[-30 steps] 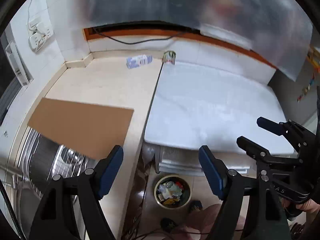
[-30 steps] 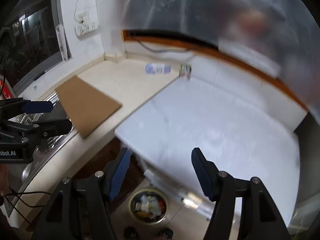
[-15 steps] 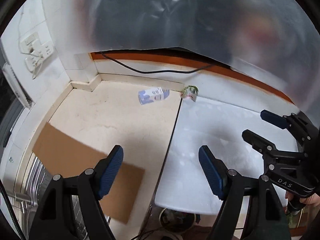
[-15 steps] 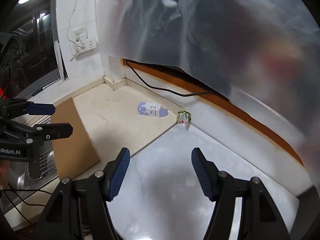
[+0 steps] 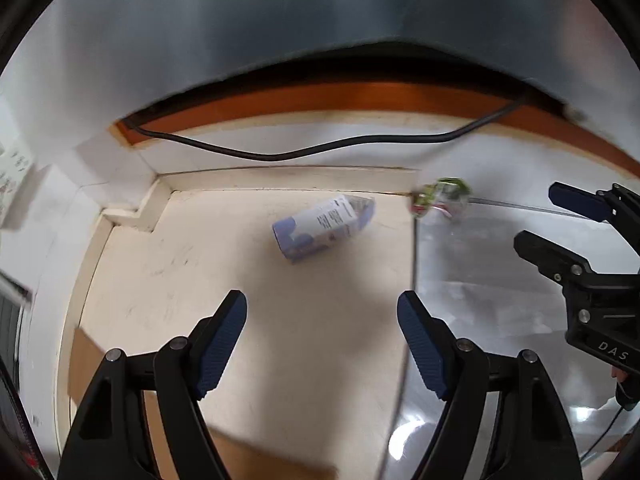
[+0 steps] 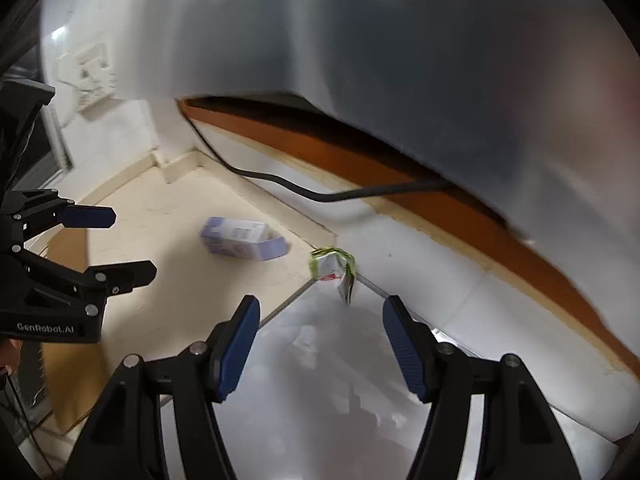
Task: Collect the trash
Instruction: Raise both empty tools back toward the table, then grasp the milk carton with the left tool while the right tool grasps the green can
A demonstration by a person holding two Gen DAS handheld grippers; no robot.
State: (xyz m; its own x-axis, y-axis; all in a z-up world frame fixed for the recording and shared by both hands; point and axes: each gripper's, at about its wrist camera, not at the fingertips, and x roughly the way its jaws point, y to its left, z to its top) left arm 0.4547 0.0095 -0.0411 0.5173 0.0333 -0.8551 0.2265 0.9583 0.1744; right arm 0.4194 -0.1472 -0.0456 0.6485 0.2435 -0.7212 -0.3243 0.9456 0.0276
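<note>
Both grippers hang over the counter, jaws spread wide and gripping nothing. The left gripper [image 5: 322, 334] hovers above the beige countertop [image 5: 168, 280], its blue pads [image 5: 222, 338] framing bare stone. Ahead of it, toward the far wall, the blue-and-white carton [image 5: 322, 226] lies on its side, well clear of the fingertips.

To the right of the carton, right at the seam where the beige stone meets the glossy white surface [image 5: 480, 292], sits the crumpled green-and-white wrapper [image 5: 442, 196], tucked against the base of the back wall. From the right wrist view the right gripper [image 6: 320, 340] is lined up over the white surface with that wrapper [image 6: 332, 266] just beyond its fingertips, between the two blue pads [image 6: 402, 348] in line of sight but untouched. The carton [image 6: 242, 238] rests left of the wrapper, apart from it.

A black cable [image 5: 300, 152] sags along the white tiled wall under an orange-brown strip [image 5: 320, 100]. A brown cardboard sheet [image 6: 68, 364] lies at the near left on the counter. The left gripper [image 6: 96, 240] shows at the left edge of the right view, likewise open.
</note>
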